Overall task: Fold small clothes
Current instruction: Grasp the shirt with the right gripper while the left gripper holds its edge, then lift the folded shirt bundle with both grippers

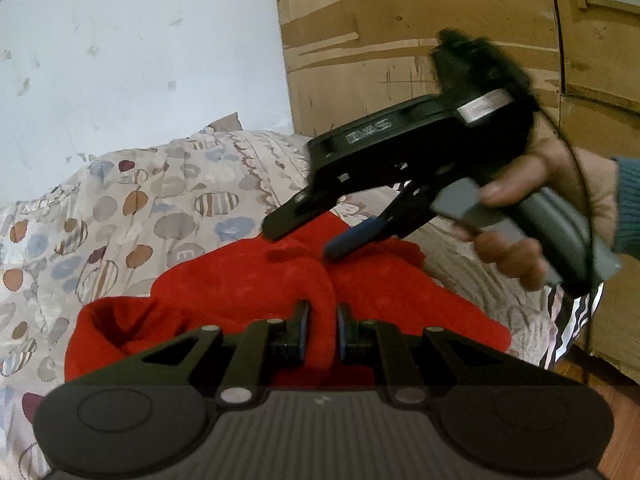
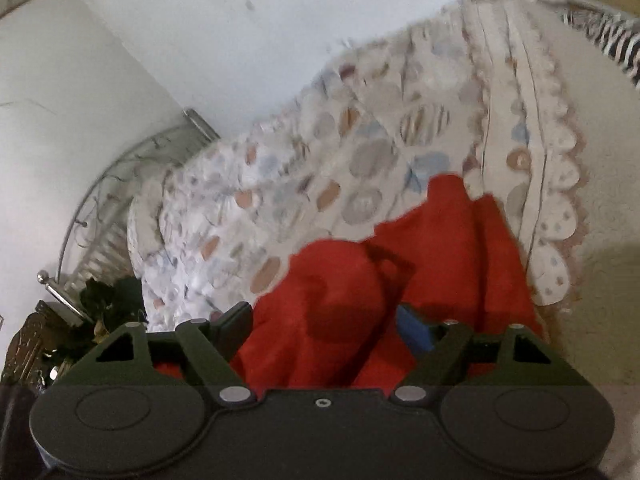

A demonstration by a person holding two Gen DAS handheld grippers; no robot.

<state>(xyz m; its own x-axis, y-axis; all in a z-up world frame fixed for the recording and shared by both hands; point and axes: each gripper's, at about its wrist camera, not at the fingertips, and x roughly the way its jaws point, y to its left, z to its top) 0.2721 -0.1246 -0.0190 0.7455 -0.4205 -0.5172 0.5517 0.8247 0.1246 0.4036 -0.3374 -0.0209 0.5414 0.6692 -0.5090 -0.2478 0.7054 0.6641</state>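
A small red garment (image 1: 248, 280) lies bunched on a patterned bedspread (image 1: 132, 200). My left gripper (image 1: 322, 332) is shut on a raised fold of the red cloth, pinched between its blue pads. My right gripper (image 1: 304, 240), held in a hand, hovers over the garment's far part with its fingers spread, tips touching or just above the cloth. In the right wrist view the red garment (image 2: 360, 280) fills the space between the open right gripper's fingers (image 2: 328, 328); a blue pad (image 2: 414, 328) shows on the right finger.
A wooden wardrobe (image 1: 420, 32) stands behind the bed. A pale wall (image 1: 140, 40) is at the left. A zebra-striped cloth (image 1: 576, 320) hangs at the bed's right edge. A metal bed frame (image 2: 104, 208) and dark clutter (image 2: 60, 336) show at left.
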